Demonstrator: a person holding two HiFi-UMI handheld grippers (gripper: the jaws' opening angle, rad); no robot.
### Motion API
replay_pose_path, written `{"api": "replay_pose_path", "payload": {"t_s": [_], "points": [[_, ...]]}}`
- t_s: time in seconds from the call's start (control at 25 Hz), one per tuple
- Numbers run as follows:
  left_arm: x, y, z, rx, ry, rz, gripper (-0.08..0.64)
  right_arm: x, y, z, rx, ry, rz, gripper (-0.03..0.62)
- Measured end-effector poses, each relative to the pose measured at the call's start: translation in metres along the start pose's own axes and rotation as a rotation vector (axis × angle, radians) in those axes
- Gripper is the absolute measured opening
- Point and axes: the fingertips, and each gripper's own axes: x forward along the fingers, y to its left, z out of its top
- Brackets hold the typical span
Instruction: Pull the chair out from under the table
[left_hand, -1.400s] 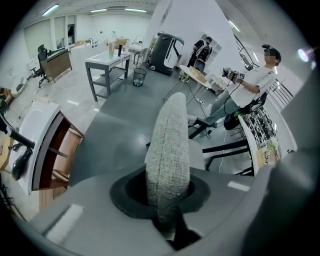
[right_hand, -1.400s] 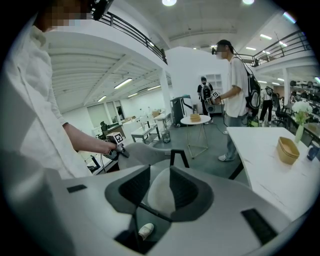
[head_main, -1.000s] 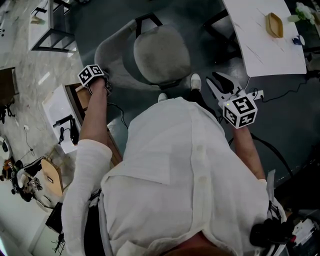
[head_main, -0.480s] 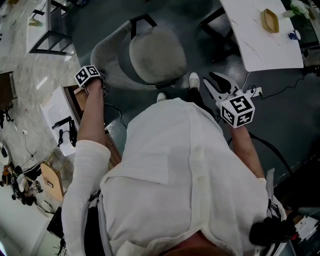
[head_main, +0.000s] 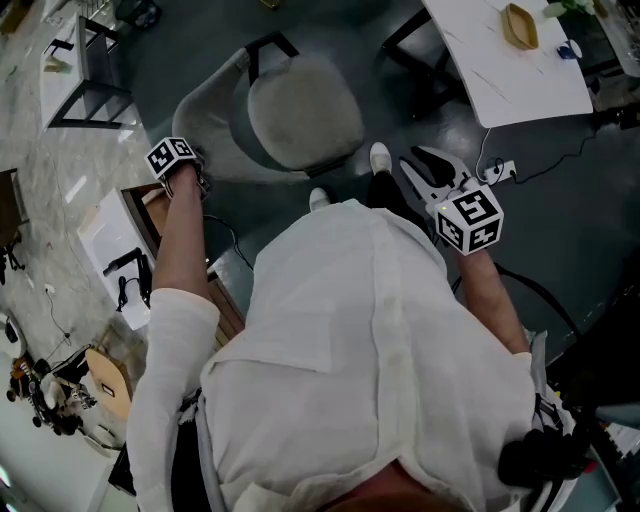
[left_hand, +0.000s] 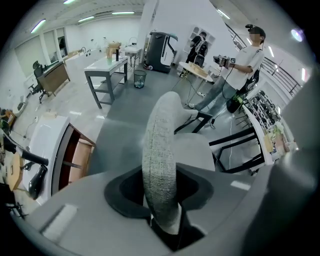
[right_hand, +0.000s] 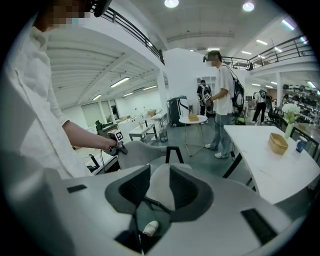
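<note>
The grey upholstered chair (head_main: 305, 110) stands on the dark floor, clear of the white table (head_main: 500, 80). My left gripper (head_main: 192, 170) sits at the left end of its curved backrest (head_main: 210, 115). In the left gripper view the backrest's rim (left_hand: 160, 145) runs between the jaws of my left gripper (left_hand: 161, 192), which are opening around it. My right gripper (head_main: 415, 160) hangs open and empty to the right of the chair. In the right gripper view, the chair (right_hand: 145, 152) shows beyond my right gripper (right_hand: 156, 187), and my left gripper (right_hand: 117, 144) is at the backrest.
A wooden bowl (head_main: 520, 25) lies on the table. A power strip with cables (head_main: 500, 170) is on the floor at the right. An open wooden cabinet (head_main: 150, 205) stands left of me. A person (right_hand: 222, 100) and a round side table (right_hand: 192, 120) are farther off.
The chair and my left gripper on its backrest have slid up and left in the head view. My right gripper has drifted a little left, still open.
</note>
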Motion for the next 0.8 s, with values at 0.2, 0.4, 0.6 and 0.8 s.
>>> {"api": "replay_pose_path", "payload": {"t_s": [0.2, 0.4, 0.6, 0.8], "points": [[-0.016, 0.004, 0.008, 0.085, -0.092, 0.030, 0.172, -0.003, 0.015, -0.010, 0.017, 0.018, -0.002, 0.117], [-0.065, -0.008, 0.024, 0.181, -0.302, 0.038, 0.172, 0.001, 0.022, -0.008, -0.009, 0.021, 0.035, 0.101], [-0.137, -0.052, 0.016, 0.289, -0.506, -0.099, 0.152, 0.003, 0.026, -0.004, -0.042, 0.013, 0.090, 0.058], [-0.188, -0.138, -0.038, 0.387, -0.582, -0.262, 0.006, -0.008, 0.030, -0.004, -0.089, -0.003, 0.184, 0.021]]}}
